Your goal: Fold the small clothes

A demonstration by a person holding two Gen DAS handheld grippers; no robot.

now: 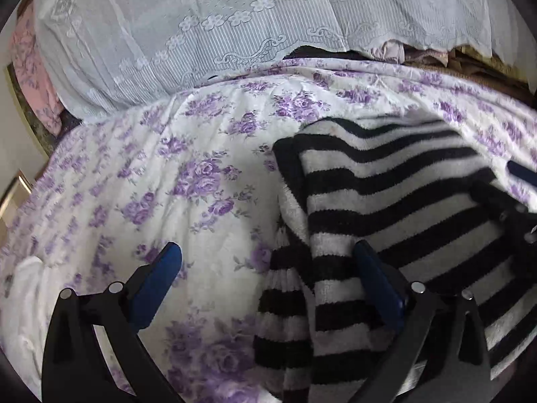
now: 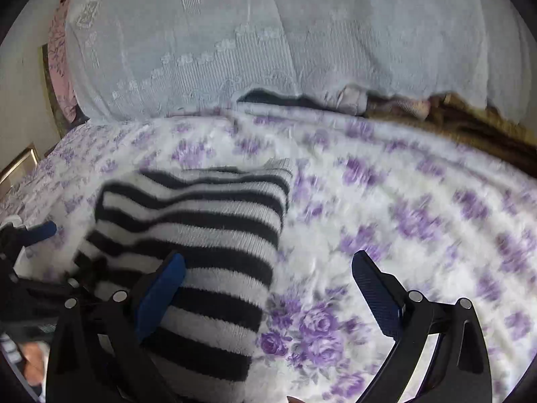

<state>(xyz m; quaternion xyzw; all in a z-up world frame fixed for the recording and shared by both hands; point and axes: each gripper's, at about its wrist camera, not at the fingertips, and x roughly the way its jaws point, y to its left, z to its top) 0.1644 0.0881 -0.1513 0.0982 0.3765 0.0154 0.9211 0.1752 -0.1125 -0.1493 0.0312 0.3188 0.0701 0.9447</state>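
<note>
A small black-and-white striped knit garment (image 1: pixel 396 208) lies folded on a white bedspread with purple flowers (image 1: pixel 188 181). In the left wrist view my left gripper (image 1: pixel 268 262) is open and straddles the garment's left edge, its right finger over the stripes. In the right wrist view the garment (image 2: pixel 201 221) lies left of centre. My right gripper (image 2: pixel 268 268) is open and straddles the garment's right edge, its left finger over the stripes. Neither holds anything. The left gripper shows at the left edge of the right wrist view (image 2: pixel 37 231).
A white lace cover (image 1: pixel 218 33) drapes over a pile at the back of the bed. Brown and pink fabrics (image 2: pixel 470 124) lie under its right end. A pink floral cloth (image 1: pixel 30 67) and a wall are at far left.
</note>
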